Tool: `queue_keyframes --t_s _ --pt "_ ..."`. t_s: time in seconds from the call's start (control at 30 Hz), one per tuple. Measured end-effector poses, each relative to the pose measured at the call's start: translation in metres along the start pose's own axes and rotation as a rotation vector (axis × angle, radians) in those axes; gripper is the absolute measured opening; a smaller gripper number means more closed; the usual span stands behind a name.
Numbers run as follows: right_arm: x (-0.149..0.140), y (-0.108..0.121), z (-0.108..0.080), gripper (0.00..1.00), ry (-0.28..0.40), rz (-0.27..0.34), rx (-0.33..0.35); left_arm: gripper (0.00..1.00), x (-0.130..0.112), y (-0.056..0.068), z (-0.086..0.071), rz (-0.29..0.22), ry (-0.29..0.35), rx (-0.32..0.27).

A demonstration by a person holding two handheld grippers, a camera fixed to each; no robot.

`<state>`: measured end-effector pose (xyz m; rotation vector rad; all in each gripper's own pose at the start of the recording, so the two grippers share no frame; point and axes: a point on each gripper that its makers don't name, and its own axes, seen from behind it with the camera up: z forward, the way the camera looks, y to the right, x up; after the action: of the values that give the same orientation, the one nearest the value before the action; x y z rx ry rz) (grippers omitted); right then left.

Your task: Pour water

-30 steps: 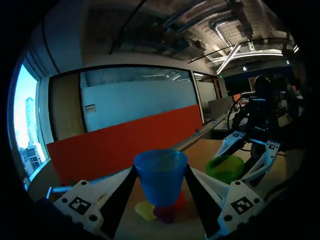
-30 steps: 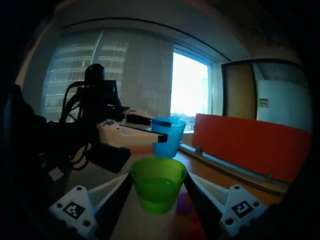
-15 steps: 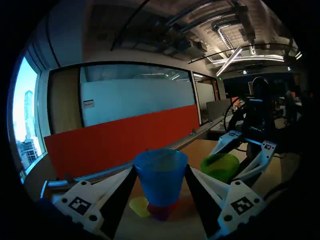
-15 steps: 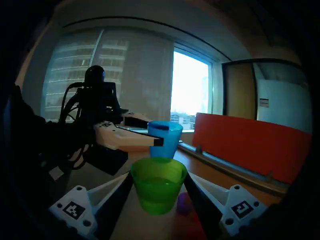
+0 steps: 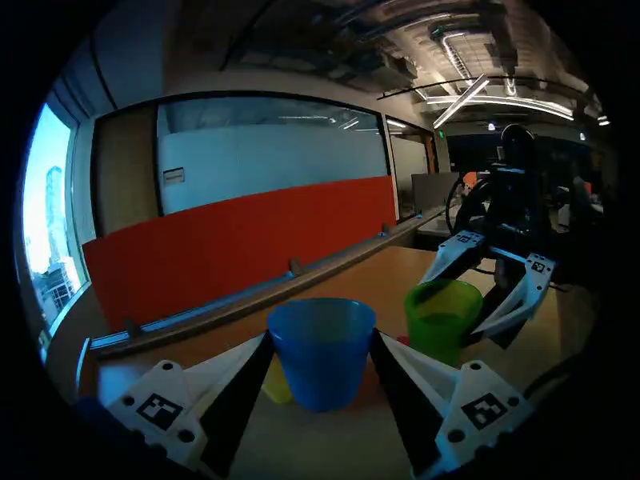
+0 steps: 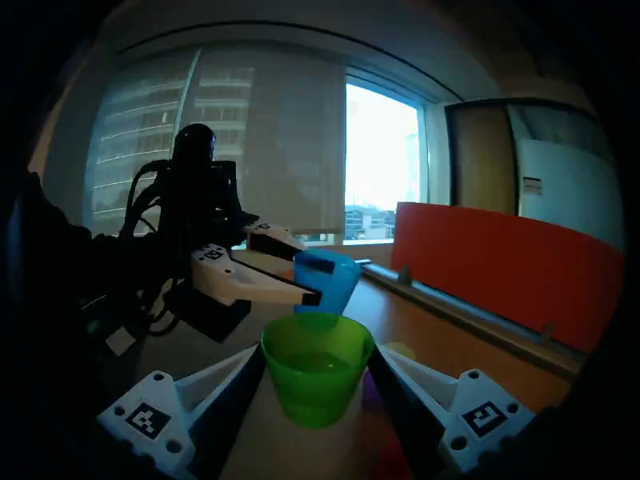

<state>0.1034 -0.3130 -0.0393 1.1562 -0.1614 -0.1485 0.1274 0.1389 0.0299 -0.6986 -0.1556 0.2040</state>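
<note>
The left gripper has a blue plastic cup pinched between its fingers, and in the right gripper view that cup leans toward the green cup, just behind its rim. The right gripper has its fingers pressed on the green cup, which holds some liquid, over the wooden tabletop. Square black-and-white marker tags sit on the fingers, and the paper notice on the wall above the orange partition is too small to read.

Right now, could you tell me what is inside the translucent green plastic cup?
The translucent green plastic cup holds clear liquid, its surface partway up the wall. Whether anything else sits at the bottom is unclear.
</note>
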Motion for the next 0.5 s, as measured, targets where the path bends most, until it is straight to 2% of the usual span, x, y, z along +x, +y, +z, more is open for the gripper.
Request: queue_keyframes --t_s 0.5 --pt "-0.030 0.003 0.002 0.91 -0.091 0.016 0.019 0.85 -0.054 0.012 0.005 0.038 -0.141 -0.035"
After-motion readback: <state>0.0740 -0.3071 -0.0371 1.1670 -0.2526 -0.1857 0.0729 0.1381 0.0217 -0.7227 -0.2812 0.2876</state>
